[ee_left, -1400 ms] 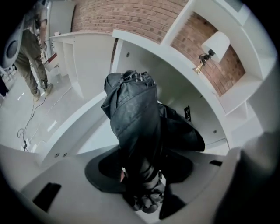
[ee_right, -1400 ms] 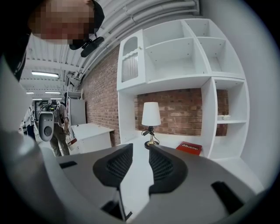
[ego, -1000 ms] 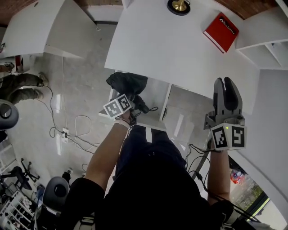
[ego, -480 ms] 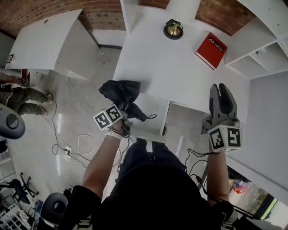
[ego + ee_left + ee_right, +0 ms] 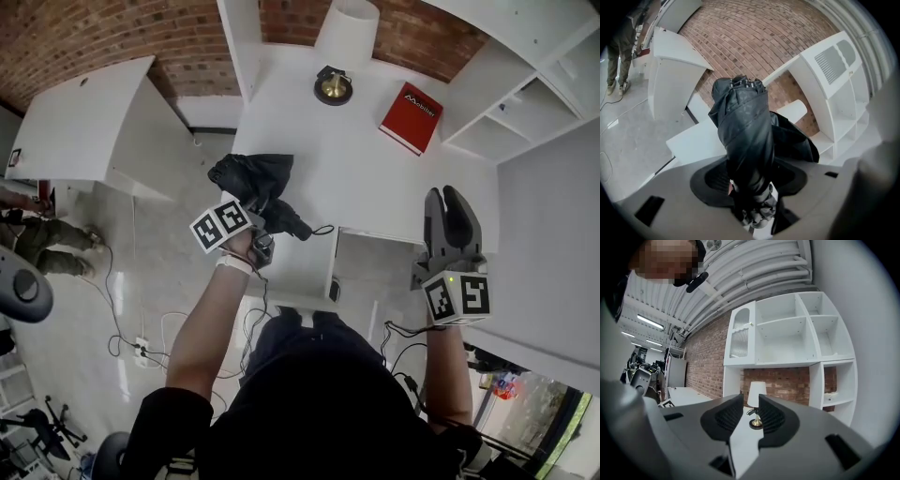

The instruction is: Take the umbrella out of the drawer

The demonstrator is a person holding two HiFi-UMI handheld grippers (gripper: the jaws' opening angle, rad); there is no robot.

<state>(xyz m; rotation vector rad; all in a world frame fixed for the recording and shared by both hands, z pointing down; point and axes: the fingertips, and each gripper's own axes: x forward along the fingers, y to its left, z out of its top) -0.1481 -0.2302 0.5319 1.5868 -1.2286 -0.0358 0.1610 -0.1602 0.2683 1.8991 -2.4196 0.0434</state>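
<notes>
Shelf unit: one, white (image 5: 525, 103), at 2 o'clock in the head view, with open compartments; it stands against the brick wall.
Worktop: one, white (image 5: 375, 178), in the upper middle of the head view. It carries two things, one lamp and one book.
Side desk: one more white desk (image 5: 84, 122), at 10 o'clock, well apart from the worktop.
Drawer: one open drawer (image 5: 302, 267), white inside, pulled out from the front edge of the worktop. I cannot tell if the grey compartment at 3 o'clock of it is a second drawer.
Bystander: one person (image 5: 42, 239) at 9 o'clock, only the legs are visible.
Claws: two, each with one marker cube.
Left claw: (image 5: 754, 177) its jaws are closed on the umbrella, near the handle end, with a wide gap filled by the fabric.
Right claw: (image 5: 452, 208) at 3 o'clock of the drawer; its jaws are closing, a narrow gap remains and nothing is between them.
Umbrella: one, black and folded (image 5: 255, 183), outside the drawer, at 11 o'clock of it, over the left edge of the worktop. Its tip points away from the claw, toward the brick wall.
Book: one, red (image 5: 411, 117), lying flat at 1 o'clock of the drawer.
Lamp: one (image 5: 335, 86), with brass base and white shade, at 12 o'clock, near the wall.
</notes>
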